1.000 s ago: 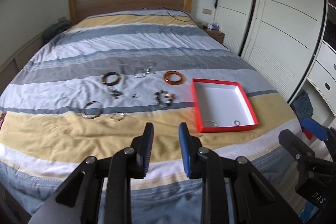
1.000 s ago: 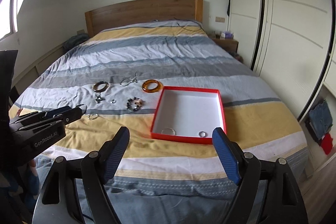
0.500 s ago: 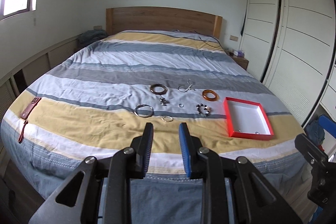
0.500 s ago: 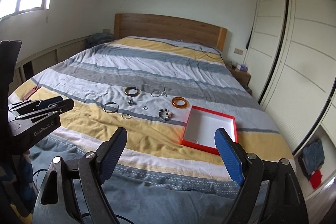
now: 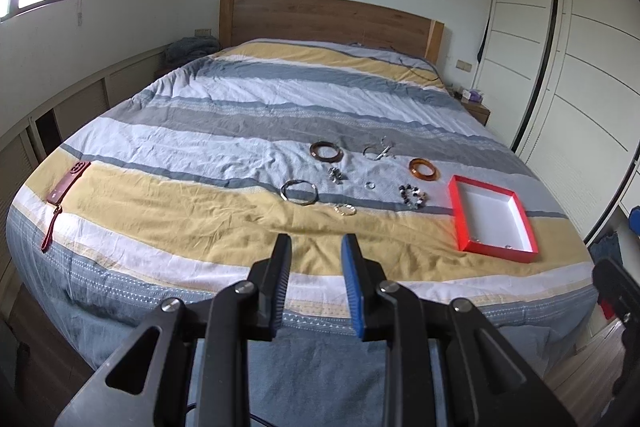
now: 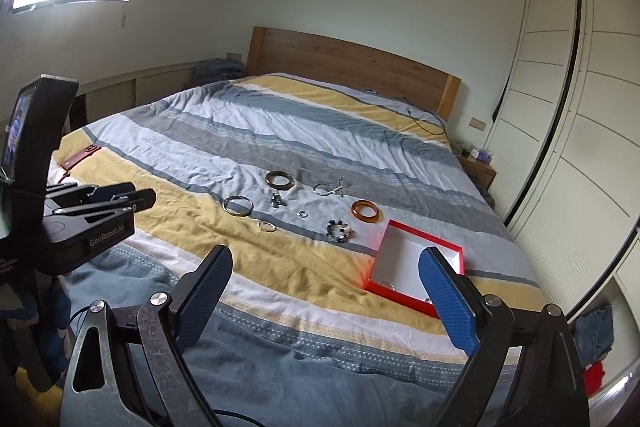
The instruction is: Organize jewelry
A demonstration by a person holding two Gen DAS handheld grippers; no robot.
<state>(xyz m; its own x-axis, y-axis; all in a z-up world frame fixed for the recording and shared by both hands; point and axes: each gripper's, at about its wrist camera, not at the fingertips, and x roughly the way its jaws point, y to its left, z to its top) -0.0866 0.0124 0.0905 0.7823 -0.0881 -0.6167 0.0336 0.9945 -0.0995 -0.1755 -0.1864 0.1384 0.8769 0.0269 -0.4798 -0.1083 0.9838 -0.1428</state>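
Note:
Jewelry lies on the striped bed: a dark brown bangle (image 5: 326, 151), an amber bangle (image 5: 423, 169), a silver hoop (image 5: 299, 191), a beaded bracelet (image 5: 412, 195), a small gold ring (image 5: 345, 209) and other small pieces. A red box (image 5: 458, 211) with a white inside holds two small silver rings near its front edge. My left gripper (image 5: 315, 251) is empty, jaws a narrow gap apart, held back over the bed's foot. My right gripper (image 6: 326, 259) is wide open and empty, also well short of the jewelry; the box (image 6: 390, 285) lies beyond its right finger.
A red wallet with a strap (image 5: 66, 187) lies at the bed's left edge. A wooden headboard (image 5: 328, 23) stands at the far end. White wardrobe doors (image 5: 568, 67) run along the right. A nightstand (image 5: 474, 105) sits beside the headboard. Clothes lie on the floor at the right.
Both grippers have pulled back and away from the bed, so the jewelry and box look smaller and farther. Jaw openings are unchanged. Nothing on the bed has moved.

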